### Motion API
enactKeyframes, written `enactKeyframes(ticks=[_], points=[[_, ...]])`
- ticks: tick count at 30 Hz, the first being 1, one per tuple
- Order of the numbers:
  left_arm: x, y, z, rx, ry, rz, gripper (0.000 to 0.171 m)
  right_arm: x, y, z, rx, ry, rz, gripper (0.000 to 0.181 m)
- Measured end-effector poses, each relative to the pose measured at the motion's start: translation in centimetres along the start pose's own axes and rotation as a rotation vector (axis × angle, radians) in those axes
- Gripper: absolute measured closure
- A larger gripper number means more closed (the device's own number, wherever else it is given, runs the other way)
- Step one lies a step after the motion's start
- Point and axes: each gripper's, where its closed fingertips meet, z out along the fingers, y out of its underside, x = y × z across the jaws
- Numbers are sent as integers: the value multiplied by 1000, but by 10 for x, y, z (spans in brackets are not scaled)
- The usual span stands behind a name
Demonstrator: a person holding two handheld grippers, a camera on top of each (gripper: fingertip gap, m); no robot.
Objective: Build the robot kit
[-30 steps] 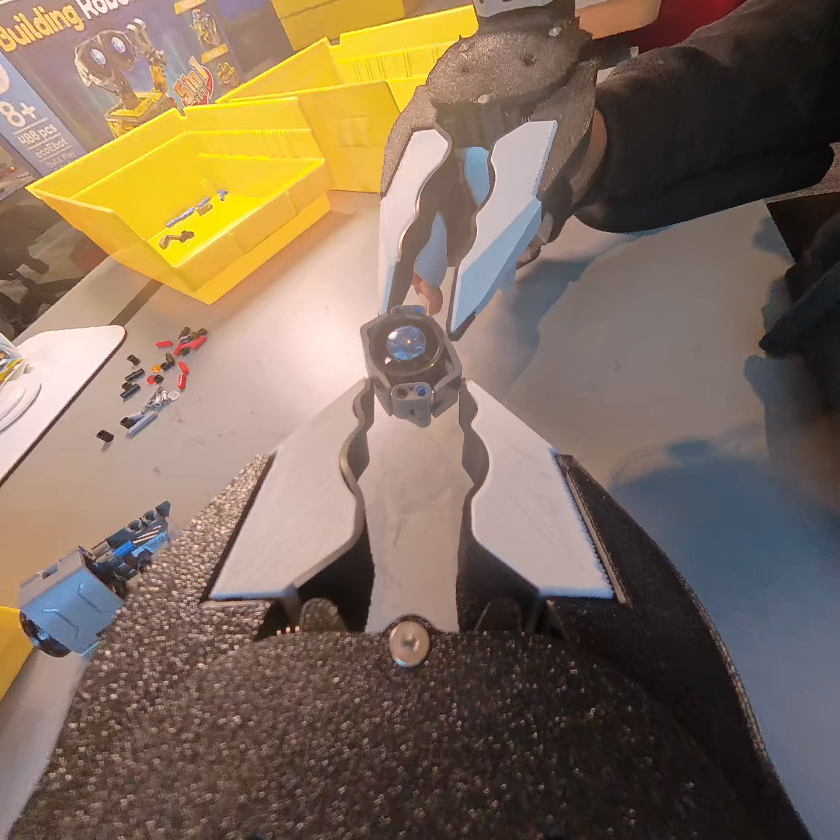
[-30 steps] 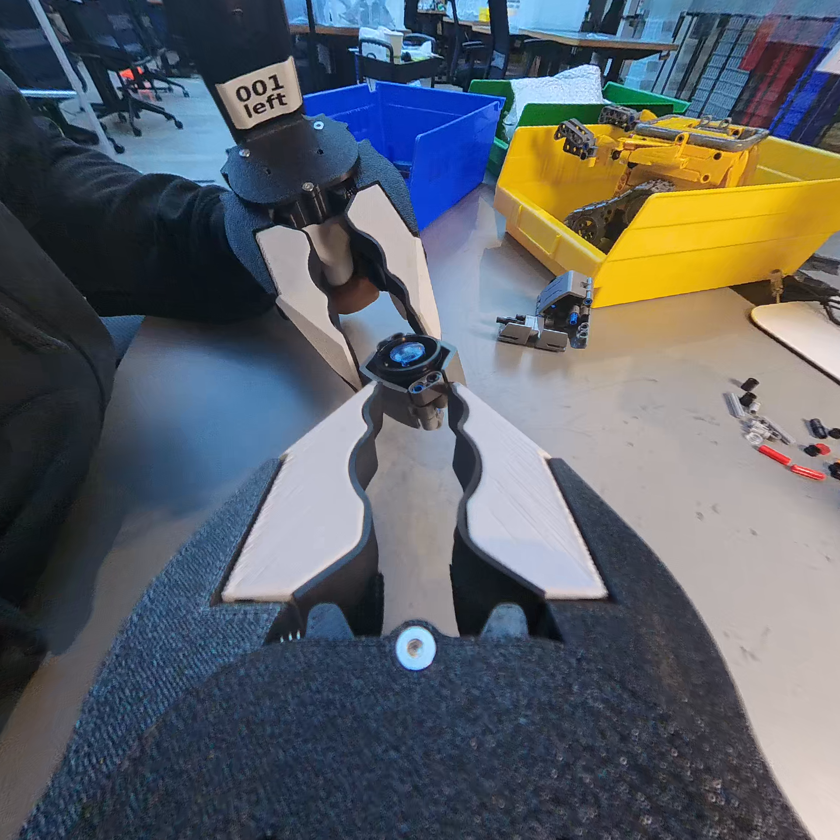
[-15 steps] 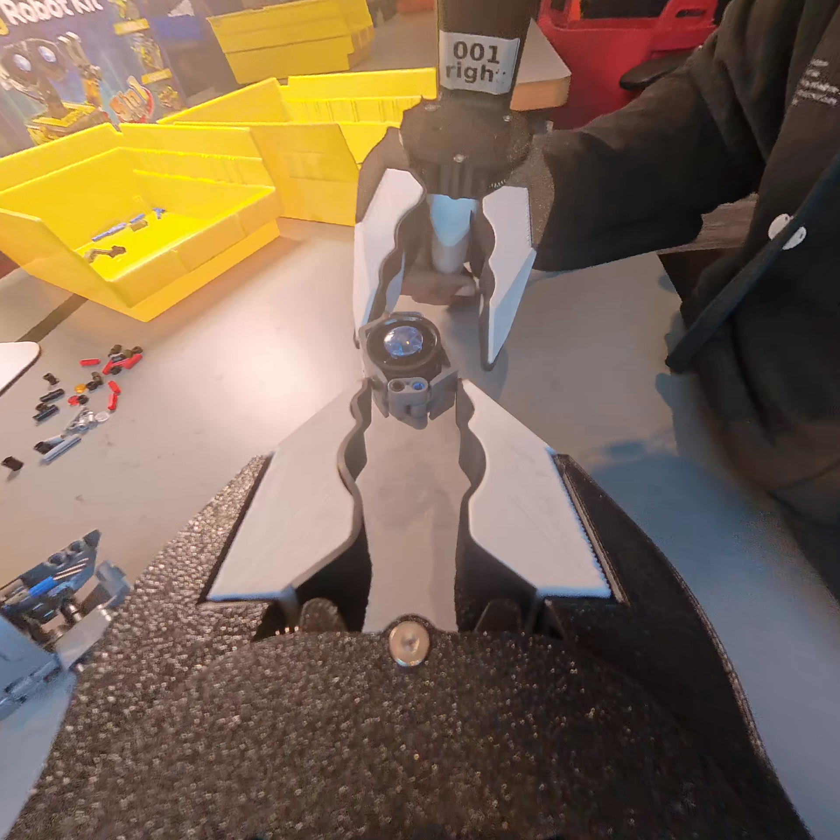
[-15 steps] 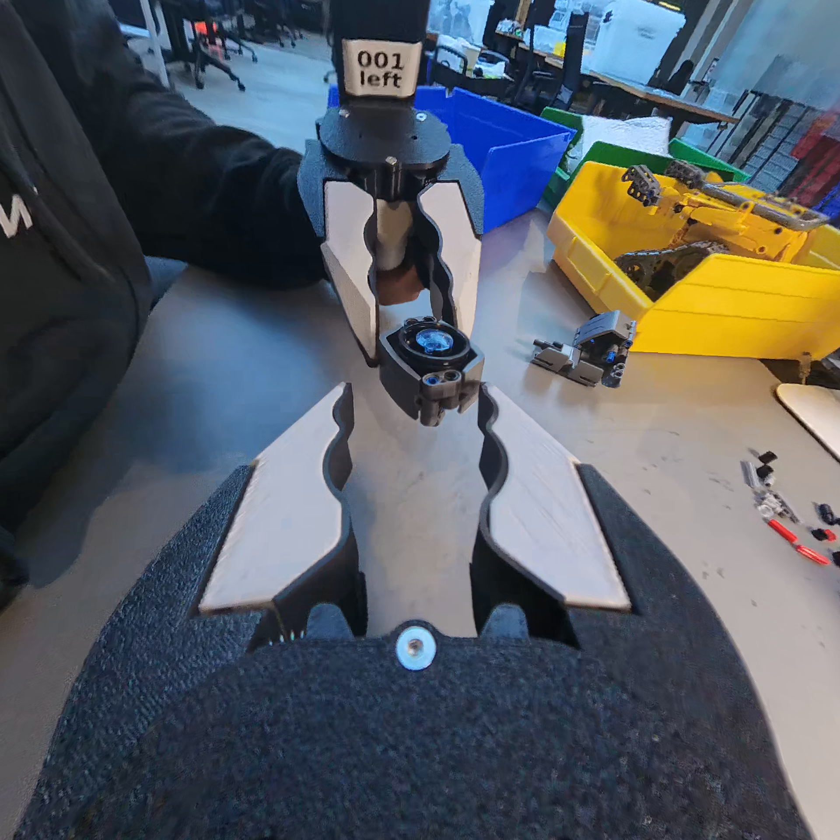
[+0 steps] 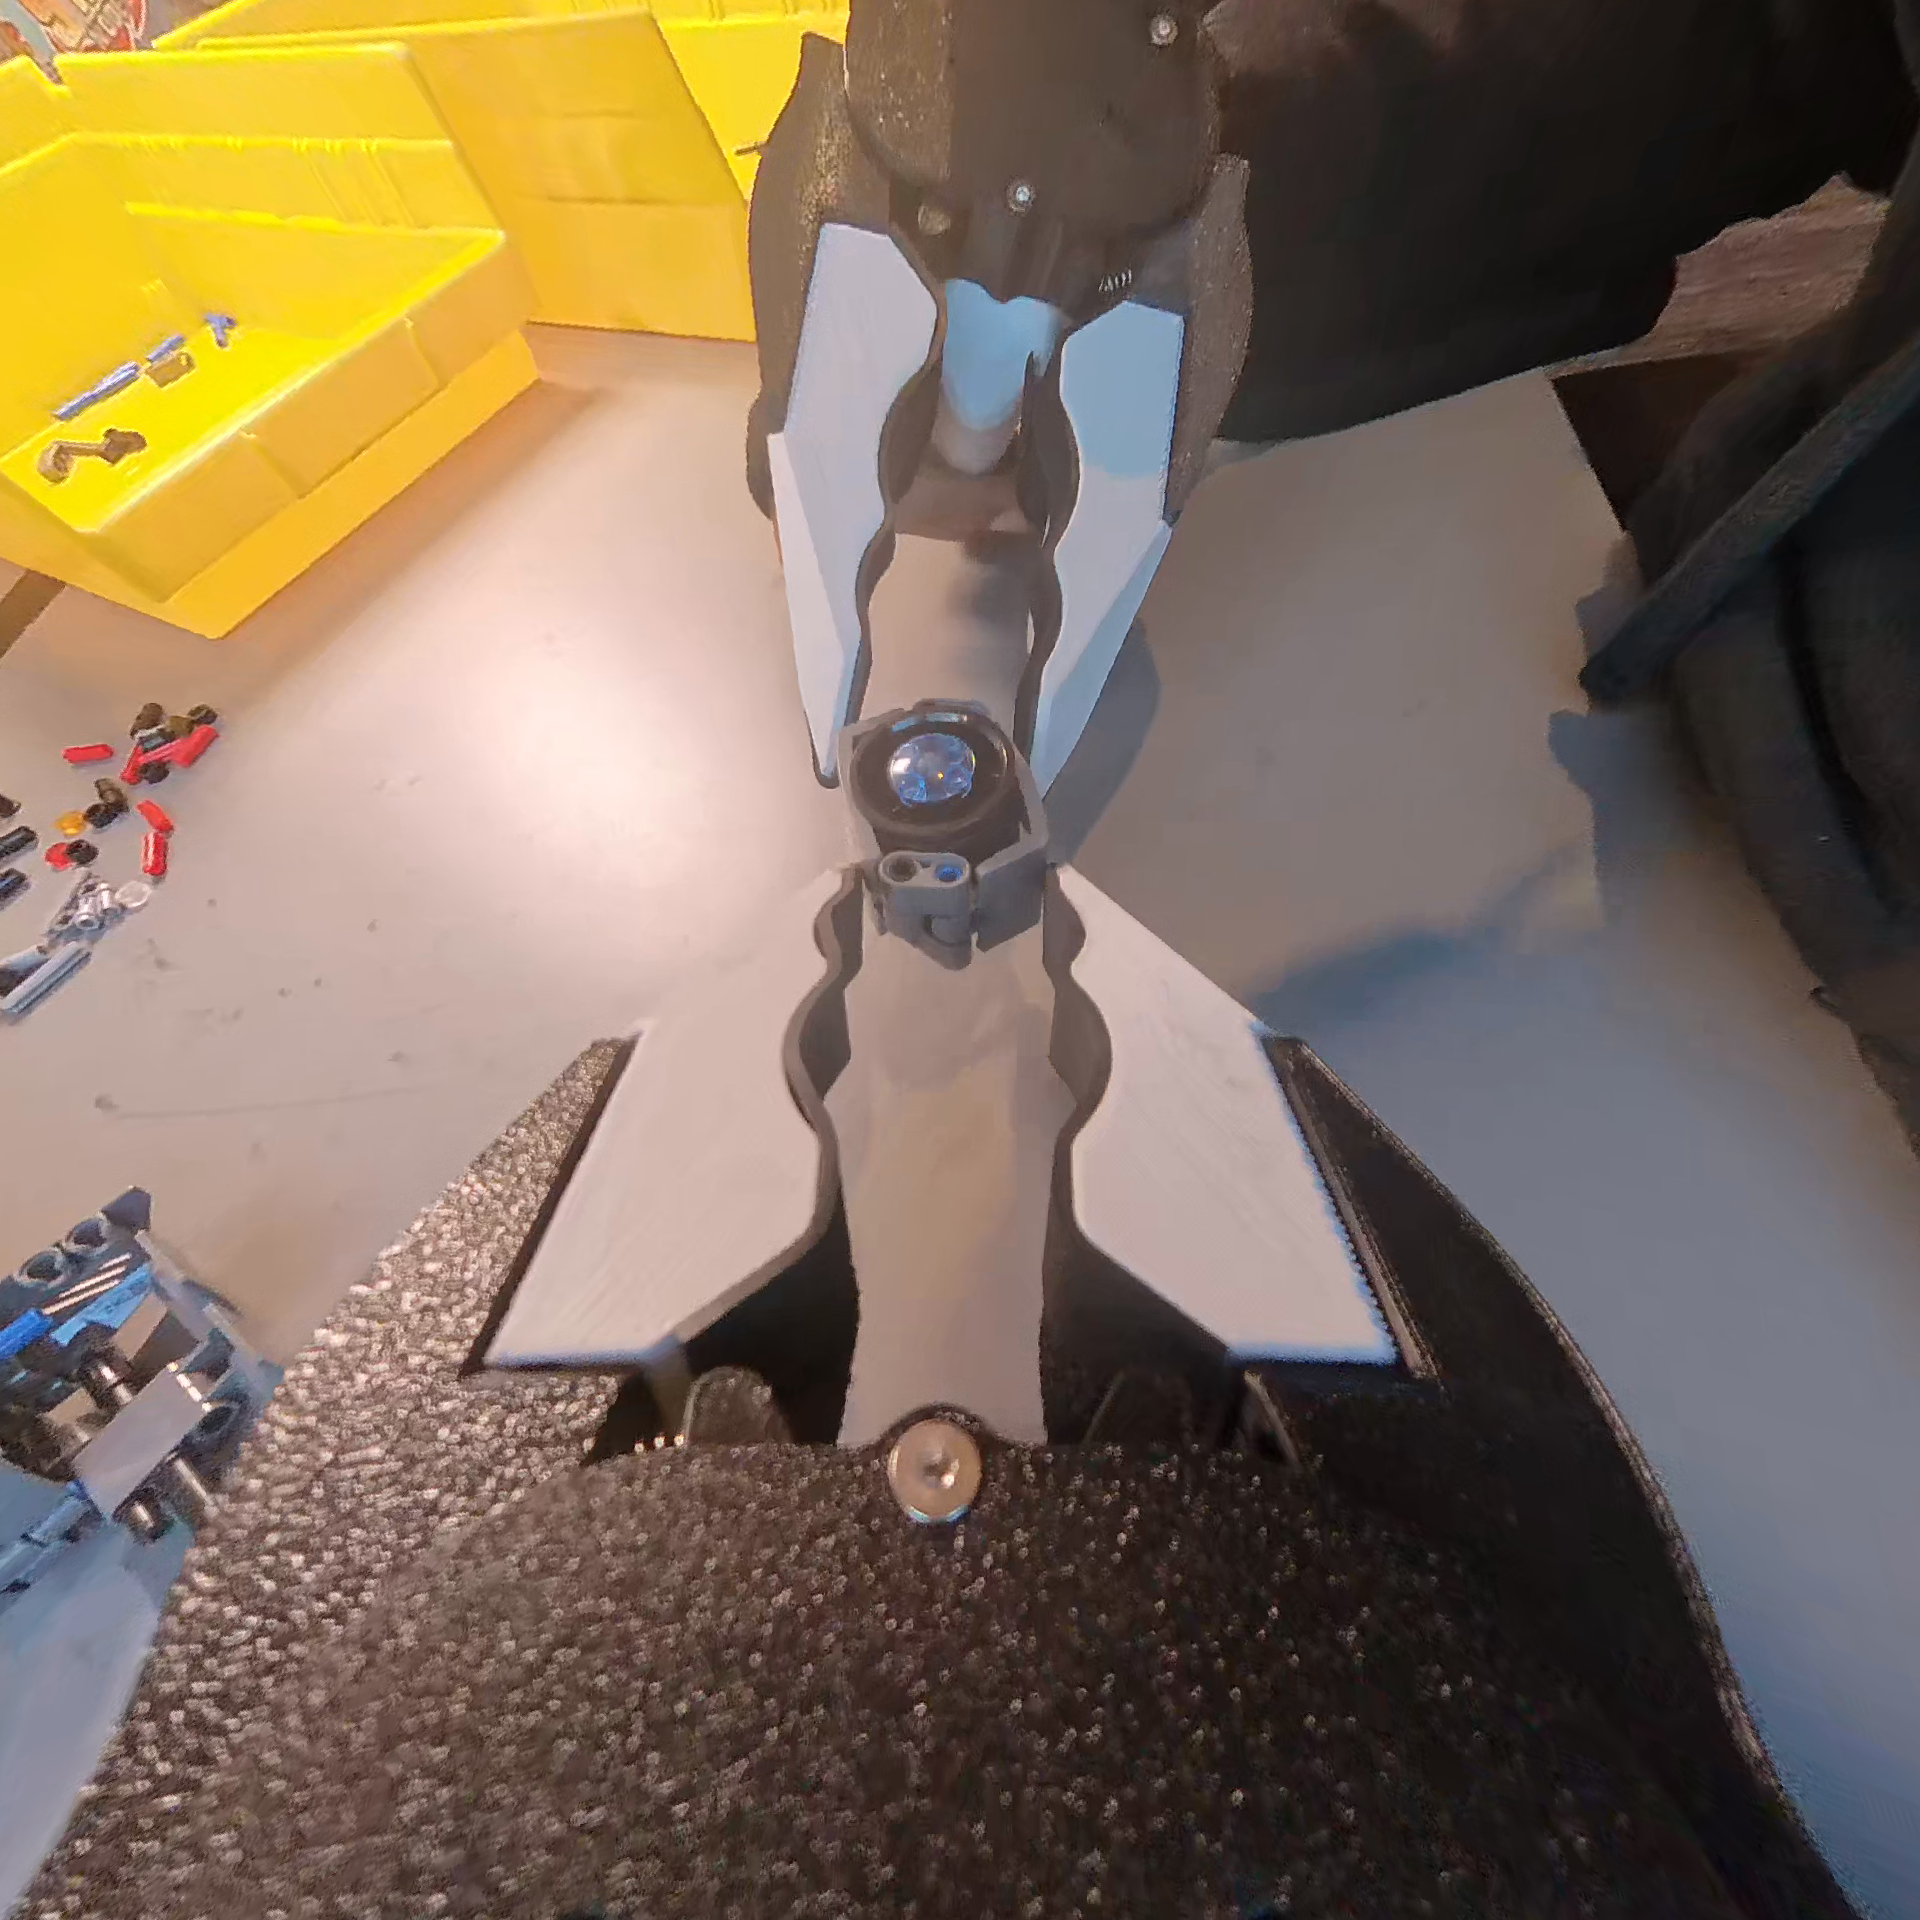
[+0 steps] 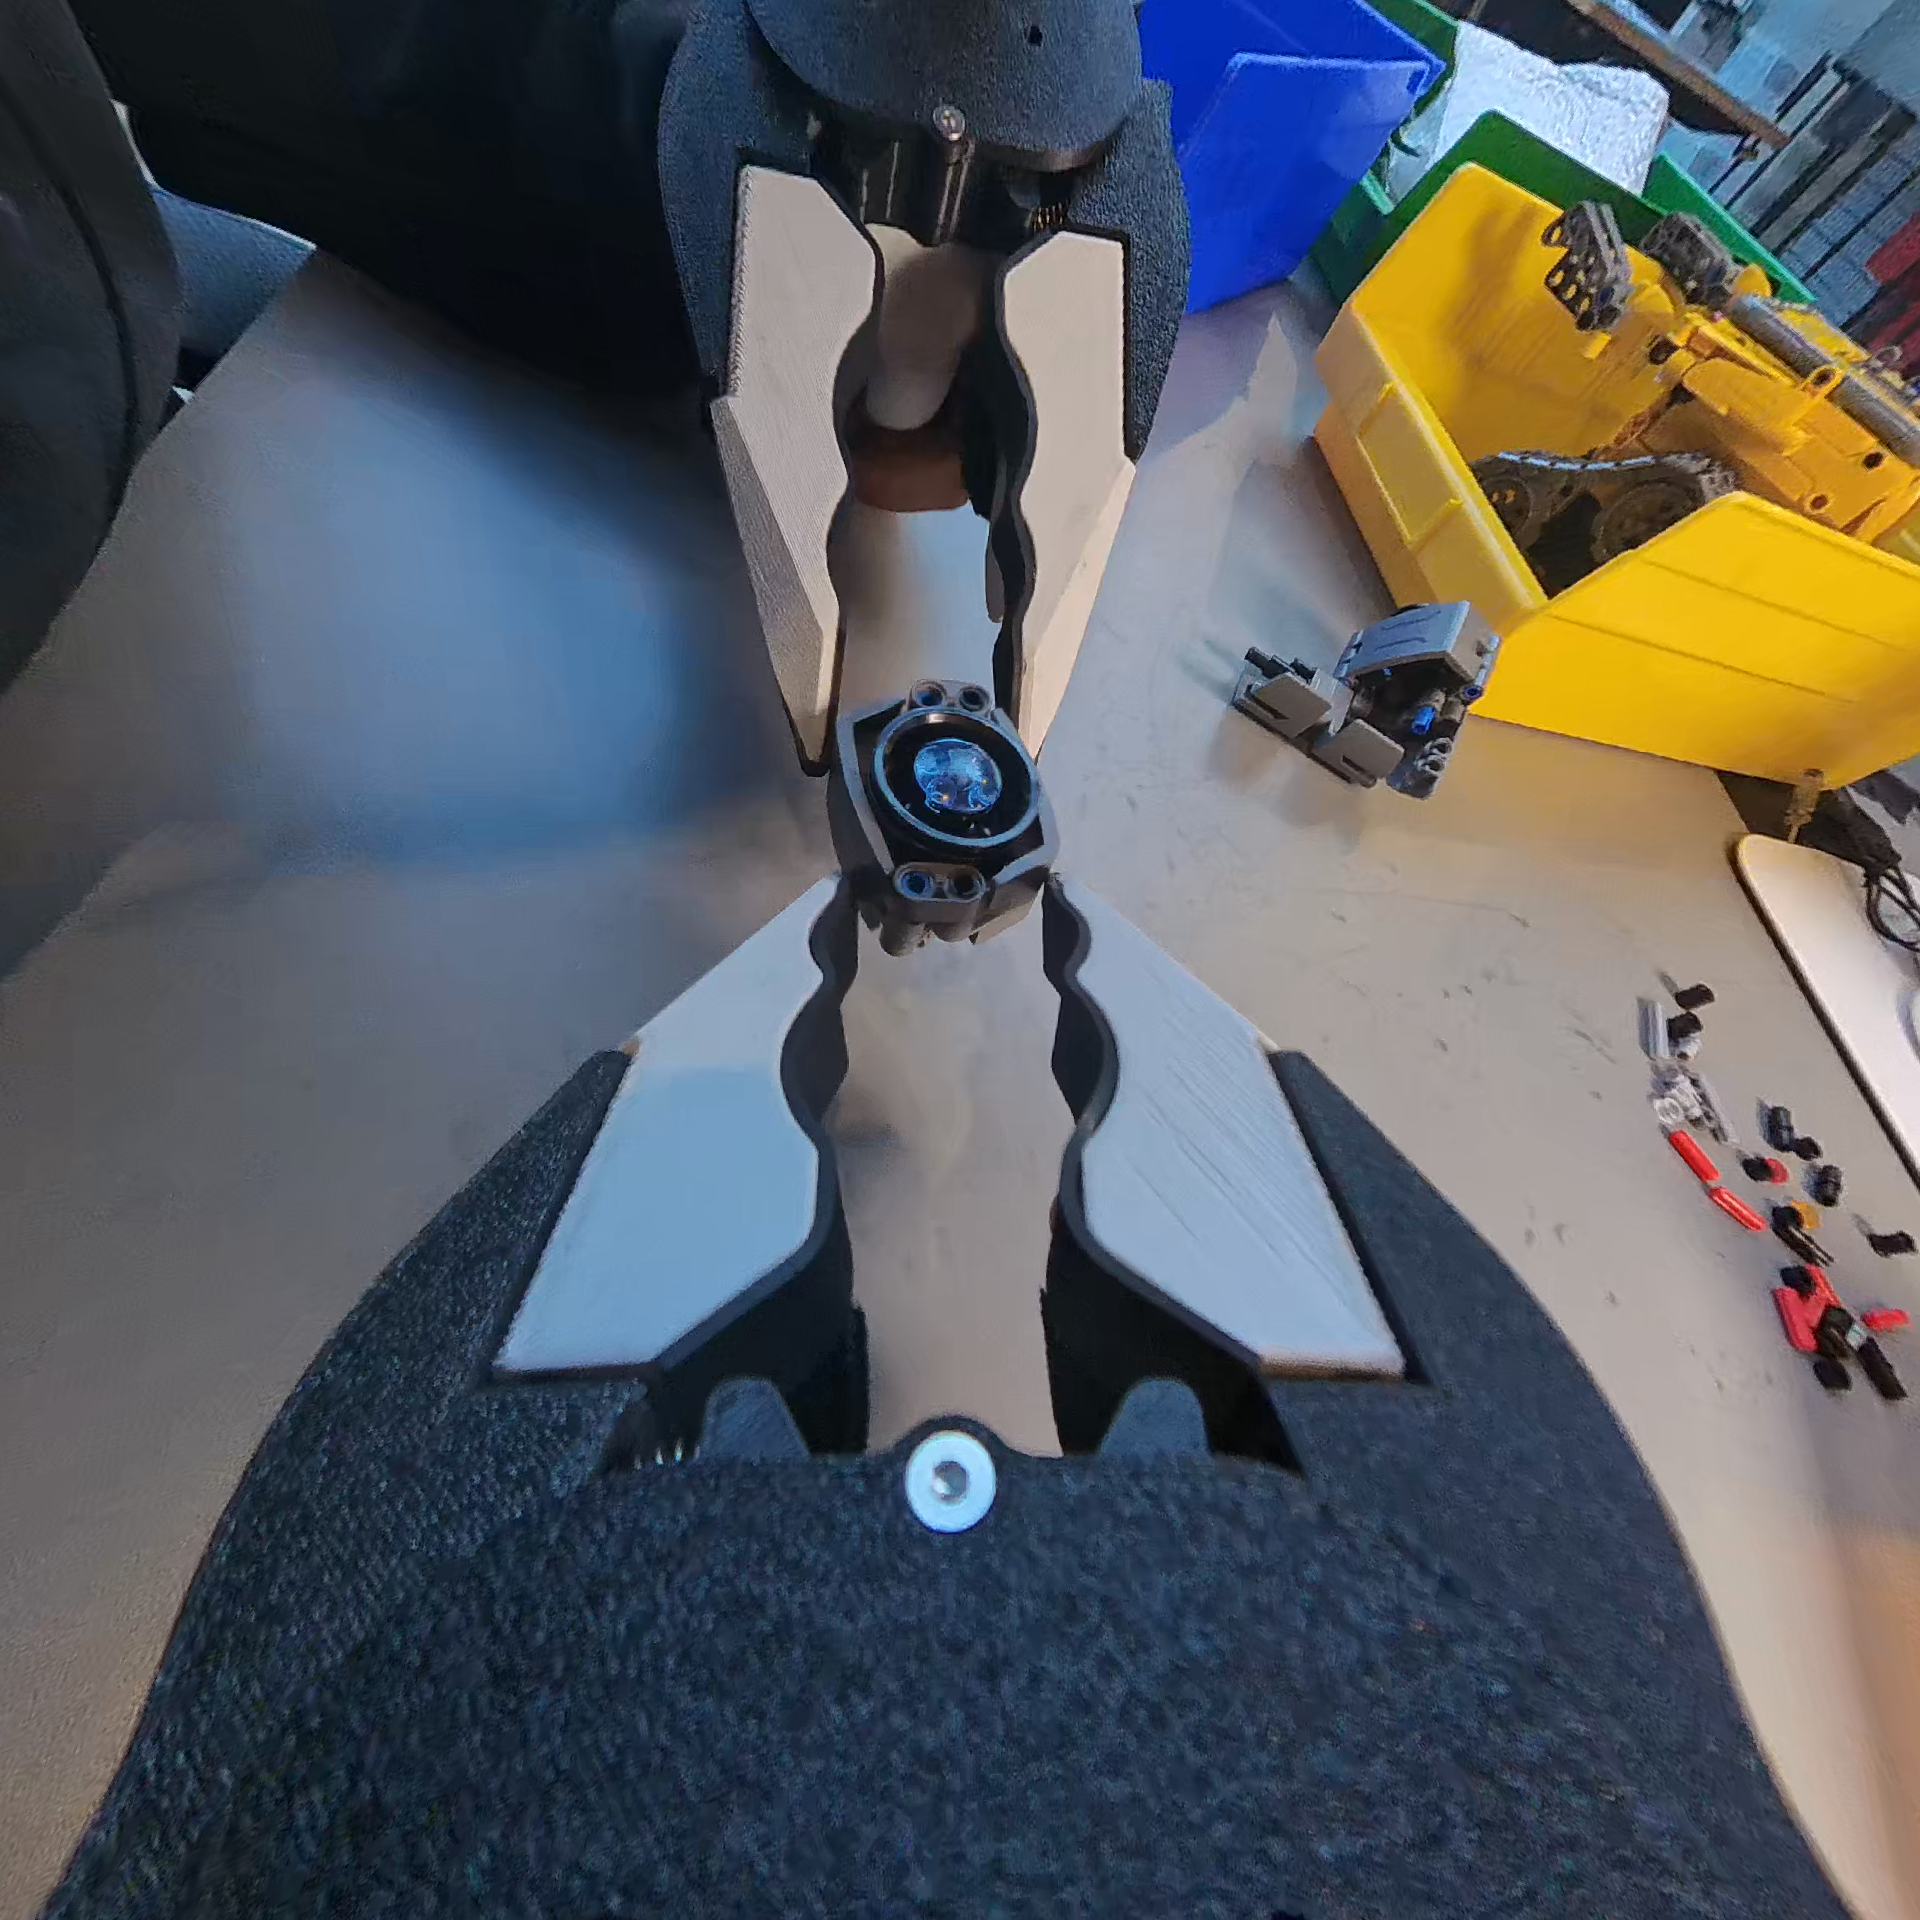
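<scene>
A small black and grey block piece with a round blue lens (image 5: 930,774) hangs above the grey table (image 5: 468,727), gripped from both ends. My left gripper (image 5: 948,894) is shut on its near end in the left wrist view. My right gripper (image 5: 935,769) comes in from the far side with its fingertips against the piece's sides. In the right wrist view the same piece (image 6: 951,779) sits between my right gripper (image 6: 943,894) below and the left gripper (image 6: 920,753) above, both closed on it.
Yellow bins (image 5: 260,343) stand at the back left, with loose small parts (image 5: 114,790) and a grey-blue assembly (image 5: 94,1382) on the table. A yellow bin (image 6: 1683,665) holds a tracked model beside a blue bin (image 6: 1278,135), a grey assembly (image 6: 1371,696) and a white board (image 6: 1829,966). The grippers are tip to tip, or close to it.
Half a second ago the right gripper stood open, clear of the piece, while the left held it. The right gripper has since closed on the piece, and both grippers have drawn closer together.
</scene>
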Motion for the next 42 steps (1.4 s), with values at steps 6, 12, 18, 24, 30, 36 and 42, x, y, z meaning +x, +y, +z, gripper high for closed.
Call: enactKeyframes(ticks=[6, 12, 18, 24, 30, 36, 42], points=[[-4, 8, 2, -46, -16, -8, 140, 1, 13, 4, -66, -1, 23, 150], [-9, 20, 4, -115, -28, -33, 141, 3, 18, 7, -102, 10, 31, 150], [-11, 29, 6, -169, -45, -29, 141, 2, 23, 9, -131, 14, 27, 150], [-14, 30, 5, -172, -71, -30, 141, 3, 26, 10, -150, 19, 34, 150], [-17, 28, 1, -148, -80, -46, 141, 7, 24, 7, -134, 31, 59, 144], [-33, 0, -19, 29, -141, -121, 129, 17, 20, 4, -99, 74, 102, 130], [-67, -19, -49, 200, -307, -221, 120, 39, 4, -7, 31, 161, 206, 123]])
